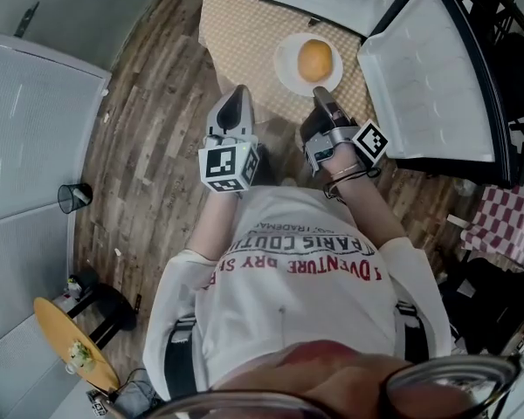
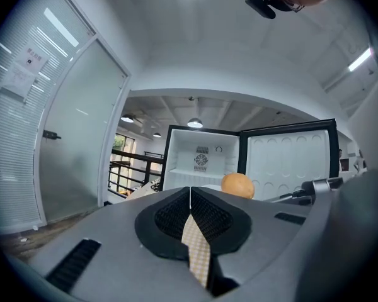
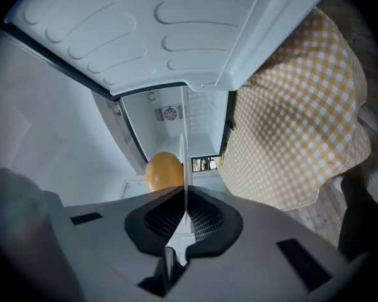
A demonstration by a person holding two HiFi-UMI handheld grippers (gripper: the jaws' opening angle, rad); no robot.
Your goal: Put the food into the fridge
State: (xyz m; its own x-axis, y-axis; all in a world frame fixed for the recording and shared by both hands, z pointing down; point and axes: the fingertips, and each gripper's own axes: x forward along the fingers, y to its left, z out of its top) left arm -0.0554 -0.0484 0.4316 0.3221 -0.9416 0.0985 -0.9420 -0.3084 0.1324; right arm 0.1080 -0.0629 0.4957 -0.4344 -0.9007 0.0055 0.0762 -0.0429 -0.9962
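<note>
Right claw (image 1: 321, 95) pinches thin round plate (image 1: 286, 65) bearing smooth orange food (image 1: 314, 60).

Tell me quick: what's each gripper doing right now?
Left gripper: closed, nothing in it.
Right gripper: closed on the rim of the plate.

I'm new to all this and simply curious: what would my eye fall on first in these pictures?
An orange on a white plate stands out at the centre of the head view, over the yellow checked table, with the right tool pinching the plate's rim. Beyond it stands an open fridge, white inside, its door swung wide to the right.
</note>
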